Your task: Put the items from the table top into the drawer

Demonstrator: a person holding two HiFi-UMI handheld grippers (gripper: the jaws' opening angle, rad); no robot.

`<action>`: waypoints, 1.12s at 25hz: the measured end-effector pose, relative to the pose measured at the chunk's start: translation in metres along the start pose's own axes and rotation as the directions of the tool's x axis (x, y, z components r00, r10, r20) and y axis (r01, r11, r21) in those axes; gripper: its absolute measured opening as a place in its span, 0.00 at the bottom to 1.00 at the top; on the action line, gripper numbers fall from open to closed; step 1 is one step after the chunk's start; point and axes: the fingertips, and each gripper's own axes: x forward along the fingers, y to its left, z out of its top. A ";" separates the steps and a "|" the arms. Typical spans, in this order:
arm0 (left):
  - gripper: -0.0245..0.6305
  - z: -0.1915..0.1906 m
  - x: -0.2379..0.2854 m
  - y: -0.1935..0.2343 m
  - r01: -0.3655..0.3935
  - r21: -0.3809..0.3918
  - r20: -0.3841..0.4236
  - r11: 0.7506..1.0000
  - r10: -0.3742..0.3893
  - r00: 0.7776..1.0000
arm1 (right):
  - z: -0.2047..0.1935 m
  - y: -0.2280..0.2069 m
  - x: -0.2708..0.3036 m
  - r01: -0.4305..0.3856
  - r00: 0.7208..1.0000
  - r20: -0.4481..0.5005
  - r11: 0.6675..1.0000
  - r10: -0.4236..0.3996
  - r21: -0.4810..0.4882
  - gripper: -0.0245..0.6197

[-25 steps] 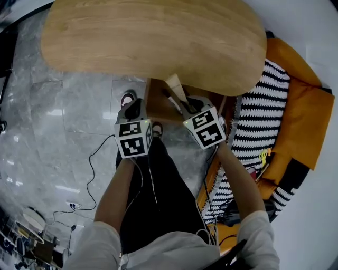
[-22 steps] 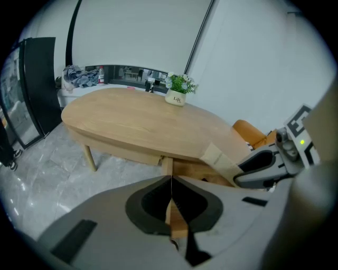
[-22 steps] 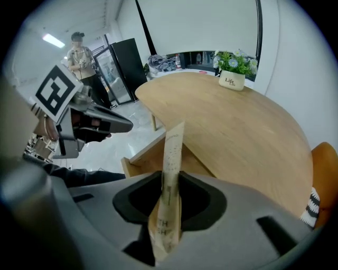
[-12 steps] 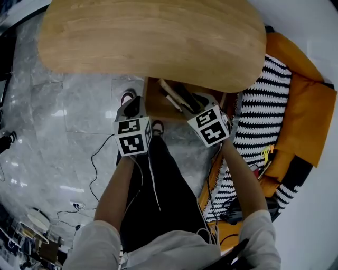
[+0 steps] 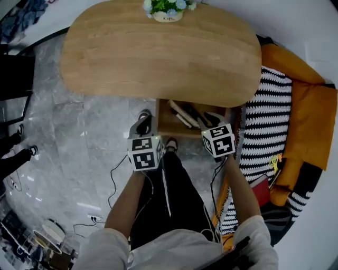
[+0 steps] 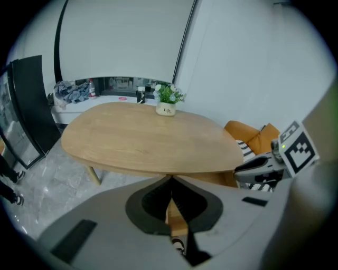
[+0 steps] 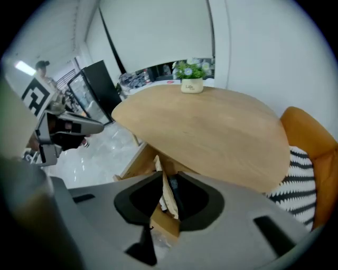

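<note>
Open drawer under wooden table, pale sticks and dark items lying inside, flower pot at tabletop's far edge, left gripper pinched together, empty, right gripper narrowly apart, jaws just closing, nothing between.
</note>
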 end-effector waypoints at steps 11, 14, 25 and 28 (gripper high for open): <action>0.05 0.135 -0.124 -0.035 0.017 0.140 0.178 0.990 -0.042 0.983 | 0.034 -0.052 -0.186 0.237 0.935 0.177 0.913 -0.307 0.331 0.03; 0.05 0.157 -0.168 -0.053 0.041 0.131 0.214 0.991 -0.069 0.974 | 0.038 -0.055 -0.242 0.247 0.910 0.211 0.875 -0.358 0.417 0.03; 0.05 0.234 -0.309 -0.117 0.067 0.319 0.391 0.945 -0.196 0.899 | 0.095 -0.024 -0.405 0.148 0.789 0.453 0.843 -0.416 0.517 0.03; 0.05 0.257 -0.330 -0.121 0.066 0.318 0.448 0.946 -0.211 0.869 | 0.110 -0.022 -0.429 0.170 0.750 0.491 0.847 -0.443 0.504 0.03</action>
